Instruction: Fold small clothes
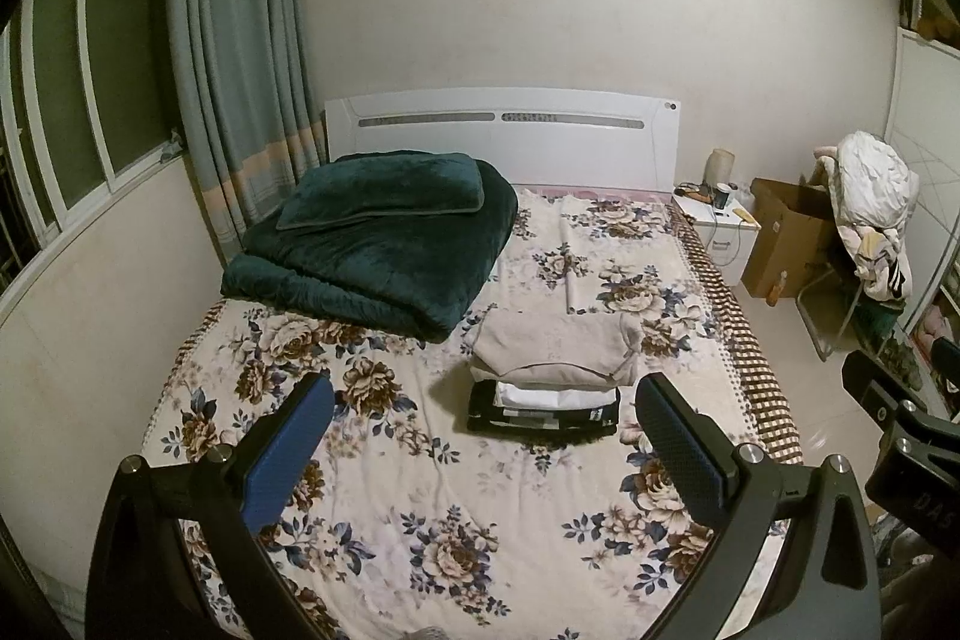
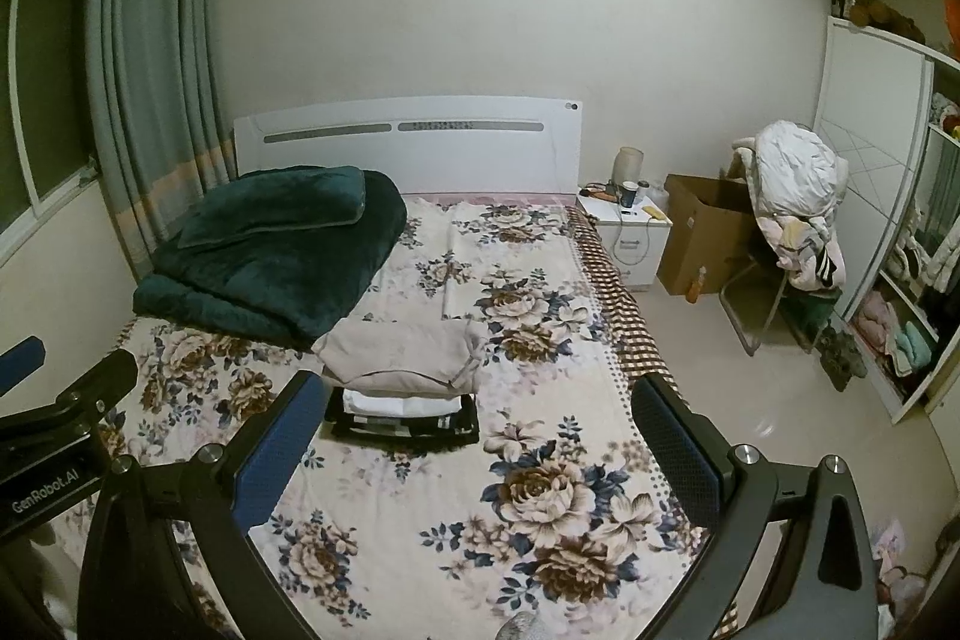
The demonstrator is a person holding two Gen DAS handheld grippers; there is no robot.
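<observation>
left gripper [image 1: 483, 451]: black frame, blue pads, silver screws | right gripper [image 2: 480, 451]: same build | "GenRobot.AI" lettering on left gripper's side

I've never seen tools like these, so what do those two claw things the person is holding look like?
Both are black, forked frames with silver screw heads at the joints. The left gripper and the right gripper each have two flat fingers: one with a blue pad, the other with a dark dimpled pad. White lettering on the left gripper's body reads "GenRobot.AI".

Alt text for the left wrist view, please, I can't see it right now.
Open left gripper held above a floral bed, empty, aimed at a folded stack of clothes, beige on top. A folded dark green blanket lies near the headboard.
</observation>
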